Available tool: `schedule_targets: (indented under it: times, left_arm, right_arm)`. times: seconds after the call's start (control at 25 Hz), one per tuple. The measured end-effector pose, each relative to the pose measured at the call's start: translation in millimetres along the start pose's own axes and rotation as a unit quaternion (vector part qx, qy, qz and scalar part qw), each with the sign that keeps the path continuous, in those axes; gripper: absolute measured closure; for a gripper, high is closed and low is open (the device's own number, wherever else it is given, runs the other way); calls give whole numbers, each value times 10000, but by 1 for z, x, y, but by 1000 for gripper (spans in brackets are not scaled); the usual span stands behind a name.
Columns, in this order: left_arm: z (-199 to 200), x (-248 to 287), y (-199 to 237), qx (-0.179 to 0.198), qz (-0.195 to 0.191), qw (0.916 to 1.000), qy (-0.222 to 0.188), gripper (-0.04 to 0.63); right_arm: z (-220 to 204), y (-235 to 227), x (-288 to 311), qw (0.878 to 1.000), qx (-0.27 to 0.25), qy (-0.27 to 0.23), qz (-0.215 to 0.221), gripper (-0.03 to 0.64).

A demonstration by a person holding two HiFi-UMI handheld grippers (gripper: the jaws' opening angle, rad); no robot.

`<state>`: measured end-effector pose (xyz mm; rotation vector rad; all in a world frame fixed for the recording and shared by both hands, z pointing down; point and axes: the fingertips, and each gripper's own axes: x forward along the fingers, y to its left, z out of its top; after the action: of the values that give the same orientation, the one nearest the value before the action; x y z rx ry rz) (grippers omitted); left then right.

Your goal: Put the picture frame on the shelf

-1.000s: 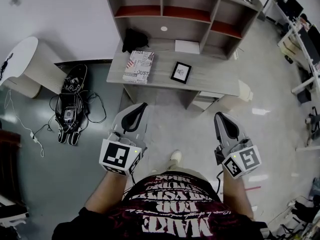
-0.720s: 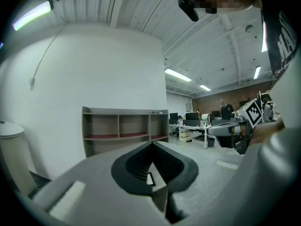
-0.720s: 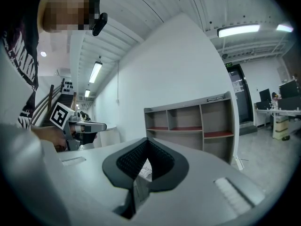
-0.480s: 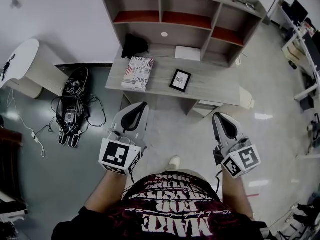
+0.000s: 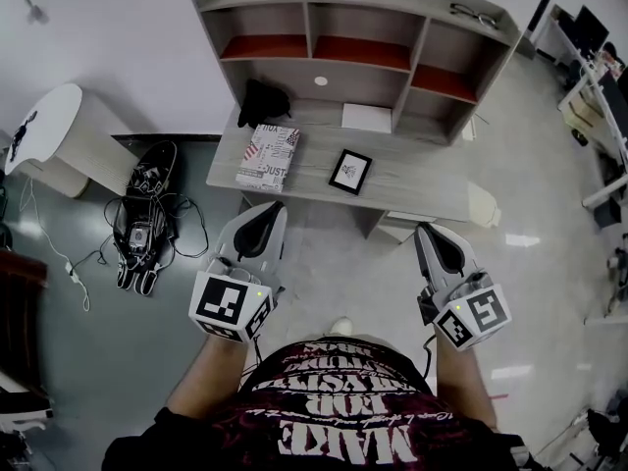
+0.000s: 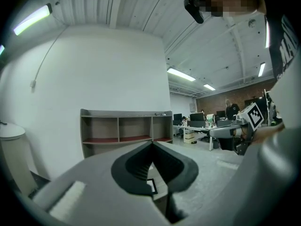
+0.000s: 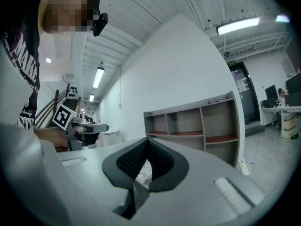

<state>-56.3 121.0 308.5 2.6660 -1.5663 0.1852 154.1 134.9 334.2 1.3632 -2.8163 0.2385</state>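
The black picture frame (image 5: 350,172) lies flat on the grey desk (image 5: 422,180), in front of the open shelf unit (image 5: 358,37). My left gripper (image 5: 267,212) and right gripper (image 5: 429,232) are held side by side short of the desk's front edge, both shut and empty. In the left gripper view the jaws (image 6: 151,144) meet at the tip, with the shelf (image 6: 124,128) beyond and a corner of the frame (image 6: 152,186) showing under them. The right gripper (image 7: 146,140) points at the shelf (image 7: 197,121) too.
A printed box (image 5: 269,157), a black object (image 5: 263,101) and a white sheet (image 5: 367,118) also lie on the desk. Glasses (image 5: 474,13) rest on top of the shelf. A round white table (image 5: 44,130) and a black bag with cables (image 5: 142,214) stand at the left.
The person has stepped toward the desk; it and the frame now sit nearer in the head view. Both grippers came forward with the person, still shut.
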Motion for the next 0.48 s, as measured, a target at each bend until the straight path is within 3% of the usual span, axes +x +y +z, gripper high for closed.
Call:
schedule_targets:
  times: [0.48]
  left_arm:
    - [-6,-5,-17,-57,111,9998,121,592]
  right_arm:
    - [-11,-12,-19,9998,202,-25,70,589]
